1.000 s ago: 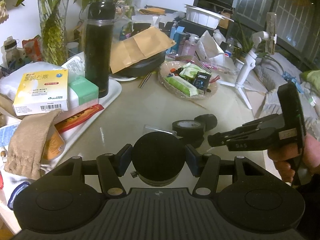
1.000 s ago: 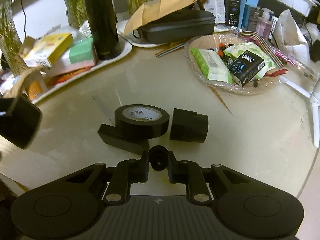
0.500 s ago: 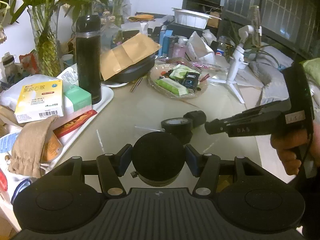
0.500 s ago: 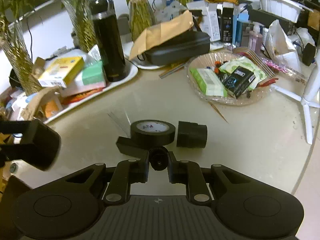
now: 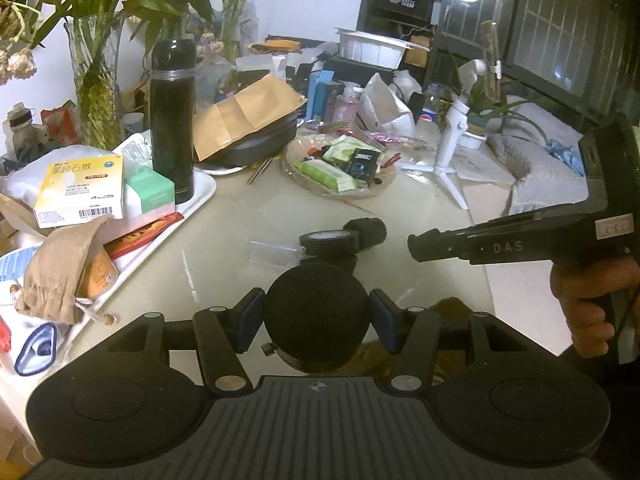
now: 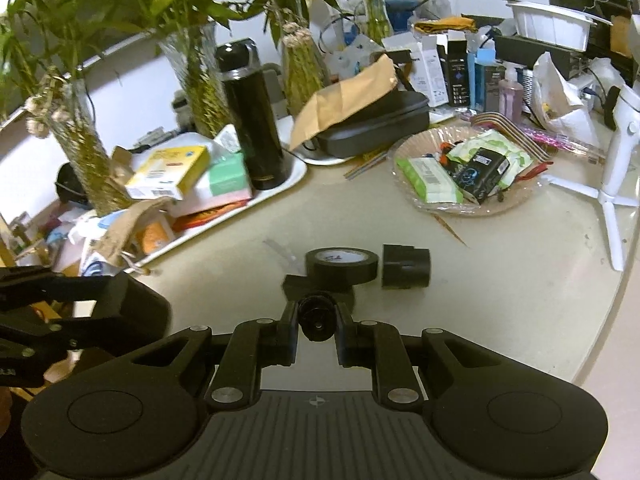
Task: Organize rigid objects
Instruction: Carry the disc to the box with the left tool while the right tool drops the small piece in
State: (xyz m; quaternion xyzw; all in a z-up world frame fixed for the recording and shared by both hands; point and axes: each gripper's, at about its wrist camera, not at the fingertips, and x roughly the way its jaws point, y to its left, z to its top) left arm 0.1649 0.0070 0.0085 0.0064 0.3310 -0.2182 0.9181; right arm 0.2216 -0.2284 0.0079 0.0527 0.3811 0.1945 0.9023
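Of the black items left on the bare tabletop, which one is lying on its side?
The black cylindrical piece, right of the tape roll in the right wrist view. Its round end faces sideways, while the roll lies flat with its hole up, partly on a flat black block.

- Tape roll [image 6: 341, 266]: black, with a white inner label.
- Flask [image 5: 172, 120]: glossy black.
- Box [image 5: 80, 189]: yellow and white, barcode on its side.
- Envelope [image 5: 246, 114]: tan brown.
- Tabletop [image 6: 500, 280]: pale beige.
- Wipes packet [image 6: 430, 182]: green and white.
- Pouch [image 5: 60, 268]: plain tan cloth.
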